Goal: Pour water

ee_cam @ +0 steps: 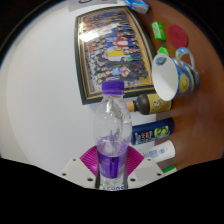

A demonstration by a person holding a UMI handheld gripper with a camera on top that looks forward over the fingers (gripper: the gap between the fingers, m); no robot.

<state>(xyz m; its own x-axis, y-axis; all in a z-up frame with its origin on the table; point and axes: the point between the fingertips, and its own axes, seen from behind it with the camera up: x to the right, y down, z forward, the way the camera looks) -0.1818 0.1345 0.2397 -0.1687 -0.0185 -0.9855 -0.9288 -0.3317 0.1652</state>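
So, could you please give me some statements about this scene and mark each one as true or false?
1. The clear water bottle stands between the fingers of the tool. True.
2. The bottle has a red cap. False: its cap is purple.
3. A blue and yellow mug lies beyond the bottle, to its right. True.
4. The bottle lies flat on the table. False: it stands upright.
5. A framed group picture is behind the bottle. True.
6. The mug stands between the fingers. False: the bottle does.
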